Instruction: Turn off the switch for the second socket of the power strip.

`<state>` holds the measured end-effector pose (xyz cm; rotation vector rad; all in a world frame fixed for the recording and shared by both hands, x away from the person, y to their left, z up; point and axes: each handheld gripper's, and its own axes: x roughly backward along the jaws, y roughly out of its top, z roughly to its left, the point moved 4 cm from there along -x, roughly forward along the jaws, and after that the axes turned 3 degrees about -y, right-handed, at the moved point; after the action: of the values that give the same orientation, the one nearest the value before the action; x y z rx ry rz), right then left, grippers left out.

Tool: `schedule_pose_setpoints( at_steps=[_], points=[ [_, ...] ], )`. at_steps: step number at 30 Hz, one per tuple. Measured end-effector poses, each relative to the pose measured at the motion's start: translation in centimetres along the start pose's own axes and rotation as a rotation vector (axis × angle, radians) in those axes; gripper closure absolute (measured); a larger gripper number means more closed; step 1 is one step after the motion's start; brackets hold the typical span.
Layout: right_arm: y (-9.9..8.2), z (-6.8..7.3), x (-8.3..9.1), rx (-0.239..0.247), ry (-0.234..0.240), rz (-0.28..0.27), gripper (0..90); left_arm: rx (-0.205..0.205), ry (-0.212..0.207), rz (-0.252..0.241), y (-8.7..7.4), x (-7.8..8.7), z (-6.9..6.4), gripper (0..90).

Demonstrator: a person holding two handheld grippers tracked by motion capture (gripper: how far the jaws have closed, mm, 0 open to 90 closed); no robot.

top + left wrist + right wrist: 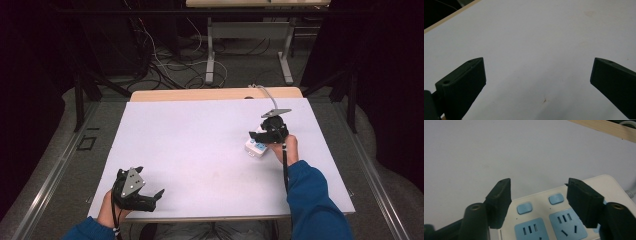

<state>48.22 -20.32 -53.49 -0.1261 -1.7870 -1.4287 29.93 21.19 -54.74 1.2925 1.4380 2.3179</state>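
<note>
White power strip (564, 220) lies at the table's (200, 150) right side, under the right gripper (539, 192), whose jaws stand apart above its blue switches (524, 208). Lowering carelessly could press a switch or shove the strip. Left gripper (537, 75) is spread and empty, near left.

Looking forward and down from above the near side, taking in the whole white table (200, 150), both grippers, and the floor beyond. Riding low on the left gripper (537, 82) at the near left, facing out close over bare tabletop toward a wooden edge. Sitting tight over the power strip (554, 220) at the far right, peering between the right gripper (539, 195). Sharing the strip (256, 147) and white surface with the high view.
</note>
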Motion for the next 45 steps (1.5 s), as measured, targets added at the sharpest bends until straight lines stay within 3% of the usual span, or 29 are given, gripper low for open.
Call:
schedule_pose_setpoints(
  at_steps=[7, 22, 31, 45],
  points=[
    [-0.2, 1.0, 1.4, 0.033, 0.058, -0.014, 16.0, 0.011, -0.004, -0.003, 0.0, 0.0, -0.1, 0.1],
    [-1.5, 3.1, 4.5, 0.067, 0.128, -0.024, 1.1, 0.014, -0.003, -0.002, 0.0, 0.0, -0.1, 0.1],
    [-2.4, 3.9, 6.3, 0.075, 0.147, -0.035, 0.0, 0.011, -0.005, -0.004, 0.0, 0.1, -0.1, 0.1],
    [-4.8, 4.8, 9.1, 0.112, 0.138, -0.057, 0.0, 0.011, -0.003, -0.001, 0.0, 0.0, -0.1, 0.1]
  ],
)
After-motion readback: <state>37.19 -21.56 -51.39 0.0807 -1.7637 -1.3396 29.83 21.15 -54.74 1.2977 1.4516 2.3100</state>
